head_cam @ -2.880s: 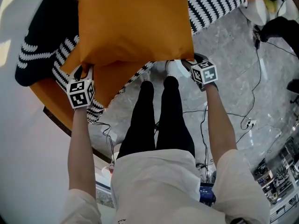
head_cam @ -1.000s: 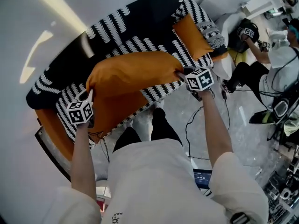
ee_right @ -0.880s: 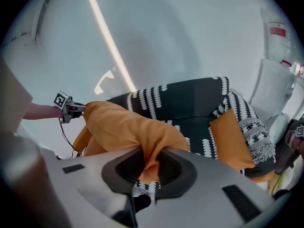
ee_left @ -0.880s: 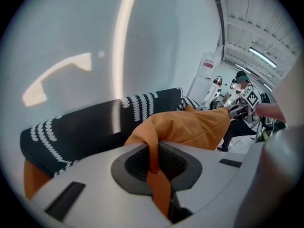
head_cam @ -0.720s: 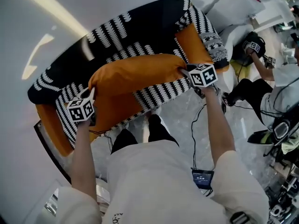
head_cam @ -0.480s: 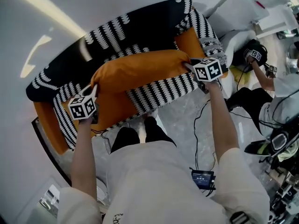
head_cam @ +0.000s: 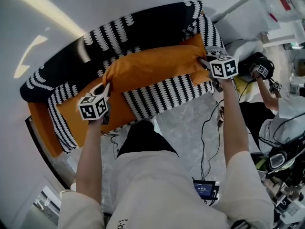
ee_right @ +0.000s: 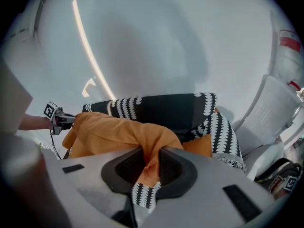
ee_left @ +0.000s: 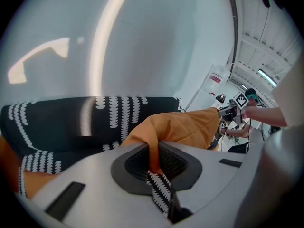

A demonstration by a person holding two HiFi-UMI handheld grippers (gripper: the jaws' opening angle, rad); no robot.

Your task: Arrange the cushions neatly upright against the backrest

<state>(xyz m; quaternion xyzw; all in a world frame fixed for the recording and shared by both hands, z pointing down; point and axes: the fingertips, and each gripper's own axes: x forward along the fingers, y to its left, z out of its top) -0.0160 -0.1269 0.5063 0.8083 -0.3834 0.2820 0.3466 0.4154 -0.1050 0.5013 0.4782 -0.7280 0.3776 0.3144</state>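
In the head view the cushion (head_cam: 152,68) covers the middle of the sofa's (head_cam: 143,27) seat and backrest. Its pinched corners vanish between the pads of the left gripper (ee_left: 154,161) and the right gripper (ee_right: 149,166). A second cushion (ee_right: 198,145) at the sofa's right end shows only a corner. Another person (head_cam: 286,113) is cut off by the right edge.

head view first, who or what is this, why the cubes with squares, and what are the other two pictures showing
No robot here: a person wears a camera on the head, looking down at their own arms. Each hand holds a two-jaw gripper; the marker cubes are part of them. The other two pictures come from cameras riding on the left gripper and right gripper, looking along the jaws. Both are shut on ends of one orange cushion, held over a black-and-white patterned sofa.
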